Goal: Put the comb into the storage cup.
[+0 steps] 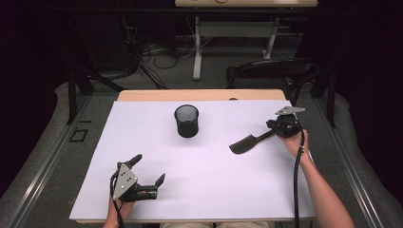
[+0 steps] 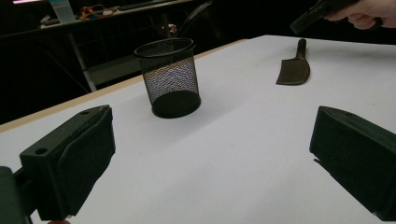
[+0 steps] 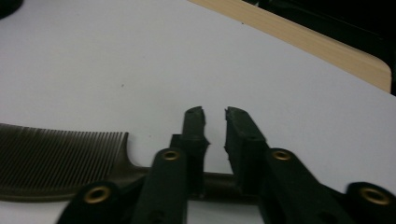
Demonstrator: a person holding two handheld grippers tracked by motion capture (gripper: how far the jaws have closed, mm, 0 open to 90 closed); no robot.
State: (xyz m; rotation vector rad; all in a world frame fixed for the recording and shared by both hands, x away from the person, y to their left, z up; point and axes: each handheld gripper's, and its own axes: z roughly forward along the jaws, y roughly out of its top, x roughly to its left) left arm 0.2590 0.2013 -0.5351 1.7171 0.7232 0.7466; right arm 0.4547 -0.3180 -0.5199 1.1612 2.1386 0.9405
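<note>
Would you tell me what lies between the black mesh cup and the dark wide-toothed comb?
Nothing: in the high view, only bare white table separates the black mesh cup from the dark comb.

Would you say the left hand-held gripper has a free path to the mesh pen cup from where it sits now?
Probably yes: the left hand-held gripper stands open, with bare white tabletop between it and the mesh pen cup.
</note>
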